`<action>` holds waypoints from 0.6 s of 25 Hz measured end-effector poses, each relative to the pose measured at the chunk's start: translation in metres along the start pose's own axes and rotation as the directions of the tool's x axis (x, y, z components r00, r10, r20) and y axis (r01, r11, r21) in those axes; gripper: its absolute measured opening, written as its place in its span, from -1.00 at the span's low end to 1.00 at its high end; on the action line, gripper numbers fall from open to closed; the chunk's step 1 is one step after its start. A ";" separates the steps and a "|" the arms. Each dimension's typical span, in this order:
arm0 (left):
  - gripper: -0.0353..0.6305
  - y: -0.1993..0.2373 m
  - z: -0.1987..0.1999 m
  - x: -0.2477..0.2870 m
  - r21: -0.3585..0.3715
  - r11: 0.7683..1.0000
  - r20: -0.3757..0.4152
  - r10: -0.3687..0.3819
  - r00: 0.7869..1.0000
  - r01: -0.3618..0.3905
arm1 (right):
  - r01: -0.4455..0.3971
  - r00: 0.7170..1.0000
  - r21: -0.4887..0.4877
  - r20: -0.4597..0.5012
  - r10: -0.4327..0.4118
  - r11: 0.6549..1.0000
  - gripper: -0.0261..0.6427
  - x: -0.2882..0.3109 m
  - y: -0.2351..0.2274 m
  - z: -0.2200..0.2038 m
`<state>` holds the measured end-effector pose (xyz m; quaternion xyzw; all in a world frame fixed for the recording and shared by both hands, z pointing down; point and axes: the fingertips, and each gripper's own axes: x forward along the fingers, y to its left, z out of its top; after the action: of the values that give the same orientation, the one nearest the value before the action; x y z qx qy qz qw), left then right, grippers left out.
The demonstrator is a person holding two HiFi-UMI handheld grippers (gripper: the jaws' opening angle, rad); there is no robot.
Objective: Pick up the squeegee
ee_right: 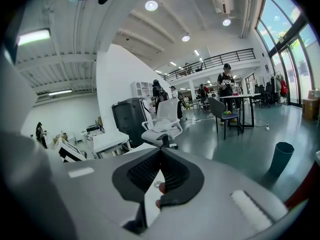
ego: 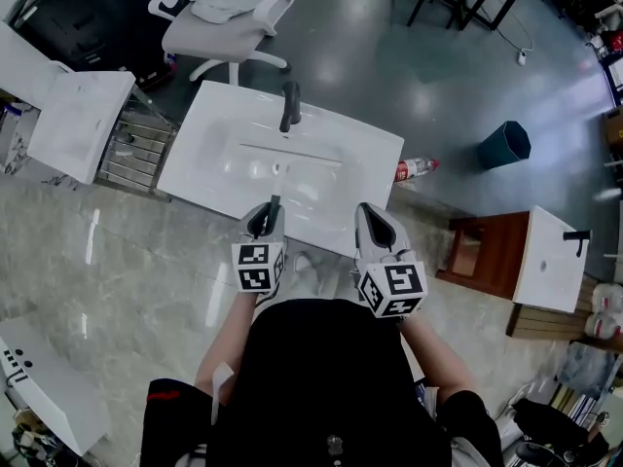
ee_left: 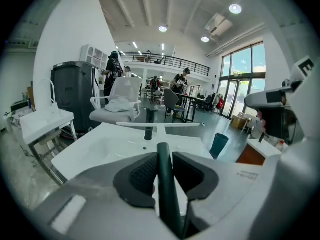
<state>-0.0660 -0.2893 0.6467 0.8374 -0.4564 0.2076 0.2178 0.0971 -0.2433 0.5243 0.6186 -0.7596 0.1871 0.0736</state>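
Note:
The squeegee has a dark handle (ee_left: 162, 171) and a long thin pale blade (ee_left: 159, 125) across its far end. My left gripper (ee_left: 163, 159) is shut on the handle and holds it above the white sink basin (ego: 219, 134). In the head view the left gripper (ego: 268, 217) sits over the basin's near edge, and the blade (ego: 290, 153) shows as a thin line over the bowl, short of the black faucet (ego: 289, 105). My right gripper (ego: 375, 224) hovers beside it to the right, and in its own view the right gripper (ee_right: 161, 156) is shut on nothing.
A white office chair (ego: 229, 13) stands behind the basin. A teal bin (ego: 503, 145) and a bottle (ego: 417, 168) are on the floor to the right. A second basin on a wooden stand (ego: 550, 256) is at the right, a white unit (ego: 78, 125) at the left.

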 end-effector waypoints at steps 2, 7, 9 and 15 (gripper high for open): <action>-0.57 0.001 0.014 -0.005 0.014 1.000 0.037 0.004 0.999 -0.004 | 0.001 1.000 -0.005 0.019 -0.001 1.000 -0.91 -0.001 0.003 0.006; -0.57 0.003 0.043 -0.013 0.033 0.999 0.099 0.003 0.995 -0.006 | 0.010 0.999 -0.012 0.052 -0.009 1.000 -0.91 -0.003 0.009 0.017; -0.57 0.006 0.053 -0.017 0.030 0.999 0.126 0.008 0.992 -0.012 | 0.012 0.998 -0.018 0.063 -0.011 1.000 -0.91 -0.004 0.011 0.021; -0.57 0.009 0.095 -0.032 0.056 0.998 0.233 0.017 0.972 -0.031 | 0.019 0.992 -0.039 0.121 -0.015 0.999 -0.91 -0.009 0.015 0.046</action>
<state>-0.0749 -0.3248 0.5532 0.8565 -0.4823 0.1244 0.1354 0.0905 -0.2494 0.4763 0.6336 -0.7609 0.1333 0.0414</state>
